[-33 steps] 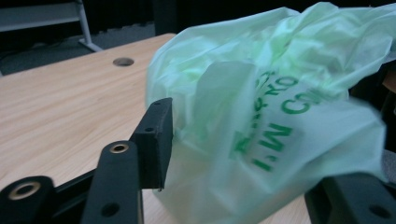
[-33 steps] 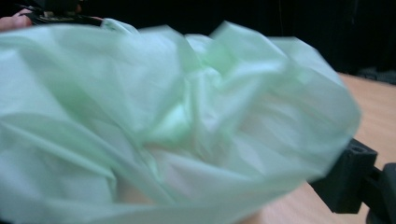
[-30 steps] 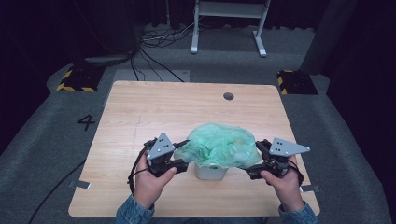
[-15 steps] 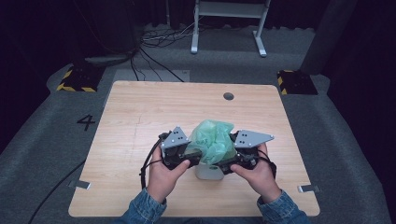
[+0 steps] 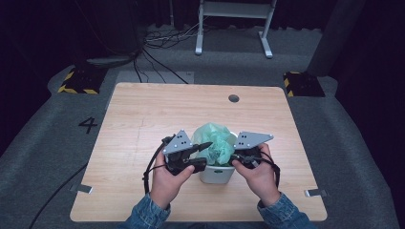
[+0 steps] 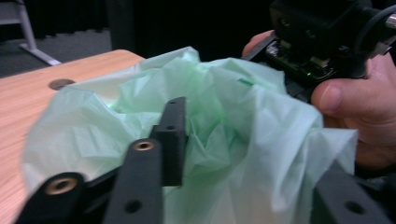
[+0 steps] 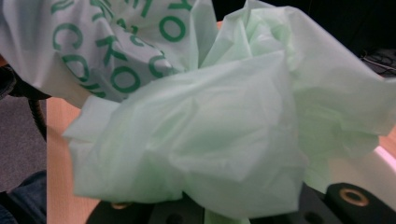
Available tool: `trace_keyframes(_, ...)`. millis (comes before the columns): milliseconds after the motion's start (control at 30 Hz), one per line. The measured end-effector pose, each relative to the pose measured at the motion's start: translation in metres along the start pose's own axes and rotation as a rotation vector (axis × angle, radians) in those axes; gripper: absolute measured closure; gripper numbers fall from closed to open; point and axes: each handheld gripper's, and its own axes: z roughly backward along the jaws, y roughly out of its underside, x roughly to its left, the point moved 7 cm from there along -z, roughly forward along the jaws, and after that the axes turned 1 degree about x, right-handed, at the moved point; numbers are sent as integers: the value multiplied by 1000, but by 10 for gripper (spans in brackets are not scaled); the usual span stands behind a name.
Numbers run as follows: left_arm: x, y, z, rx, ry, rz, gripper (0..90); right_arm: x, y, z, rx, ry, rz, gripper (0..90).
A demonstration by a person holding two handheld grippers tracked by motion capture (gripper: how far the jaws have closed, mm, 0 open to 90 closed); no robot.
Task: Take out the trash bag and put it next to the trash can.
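The thin pale-green plastic bag [image 5: 216, 142] sat bunched over the small white bin [image 5: 217, 174] at the tabletop's [image 5: 143, 109] near edge; a second before it had spread wider. I saw my right hand-held gripper [image 5: 235, 157] had just clamped on it, and the left hand-held gripper [image 5: 203, 151] stood half apart, film between its jaws. Nothing else crowded them.

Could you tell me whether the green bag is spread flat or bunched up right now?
Bunched up. The green bag rises in a crumpled mound above the white bin, gathered between the left claw and right claw.
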Motion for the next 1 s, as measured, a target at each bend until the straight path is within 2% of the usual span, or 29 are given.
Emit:
trace_keyframes(33,2,0,3,-5,-17,-11,510,0,0,1,-10,-1,2,891)
trace_keyframes(67,2,0,3,-5,-17,-11,484,0,0,1,-10,-1,2,891)
trace_keyframes(100,4,1,5,-8,-31,-17,484,0,-1,2,-18,3,6,892)
trace_keyframes(167,12,6,13,5,-72,-21,452,-2,-4,7,-52,9,4,893)
trace_keyframes(333,22,13,23,4,-99,-26,401,-5,-10,14,-78,19,-5,893)
trace_keyframes(400,25,17,27,34,-129,-57,391,-7,-14,18,-93,24,-15,893)
trace_keyframes(433,26,18,29,29,-139,-64,388,-8,-16,20,-102,28,-15,893)
trace_keyframes(533,27,21,34,32,-142,-67,379,-10,-23,26,-131,28,-20,893)
trace_keyframes(733,32,34,42,79,-184,-96,369,-9,-40,36,-162,35,4,892)
trace_keyframes(800,33,35,43,83,-192,-99,369,-9,-42,38,-167,38,7,893)
trace_keyframes(867,35,37,46,103,-218,-115,369,-9,-49,42,-182,43,13,892)
trace_keyframes(1000,37,38,51,106,-226,-115,369,-9,-57,49,-197,54,22,892)
